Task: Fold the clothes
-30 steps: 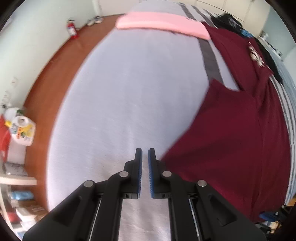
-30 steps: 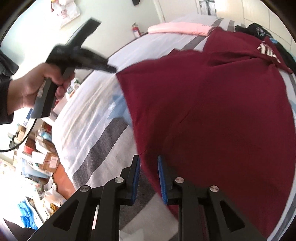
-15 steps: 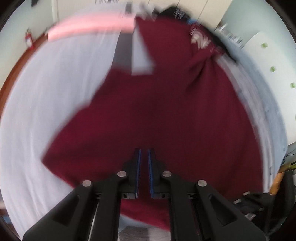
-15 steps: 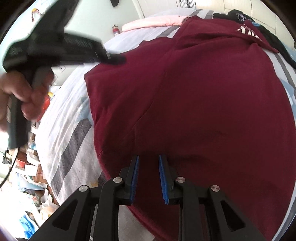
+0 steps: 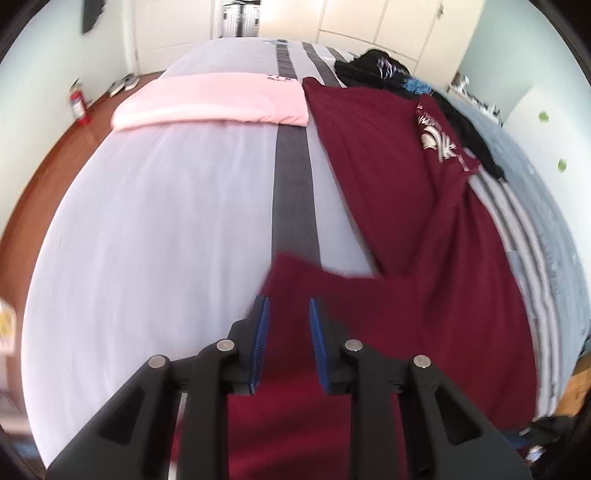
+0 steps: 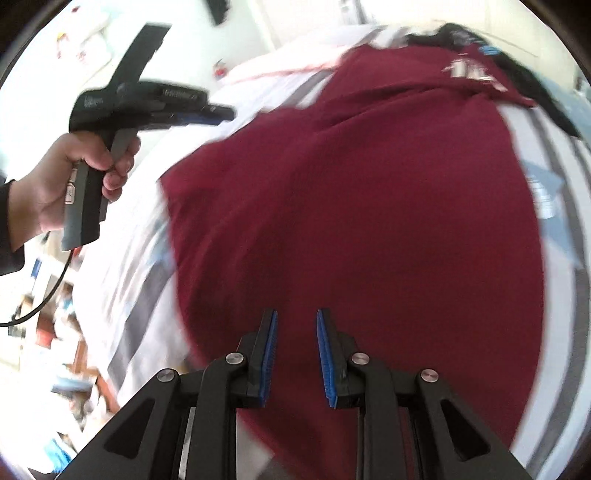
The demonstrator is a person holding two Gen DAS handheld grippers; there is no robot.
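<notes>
Maroon shirt (image 5: 413,229) spread lengthwise along bed (image 5: 155,229) (printed chest end far)

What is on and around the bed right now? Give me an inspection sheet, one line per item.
Surface: bed with a white cover and grey stripes.
Job's things: maroon shirt spread flat, one sleeve lying toward the stripe; folded pink garment at the far end.
Clutter: dark clothes pile beyond the shirt.
Grippers: left gripper jaws opening above the sleeve, nothing between them; right gripper jaws apart over the shirt, holding nothing.
Cables: black cable hanging from the left handle.
Surroundings: red fire extinguisher on the wooden floor; white cupboard doors.
</notes>
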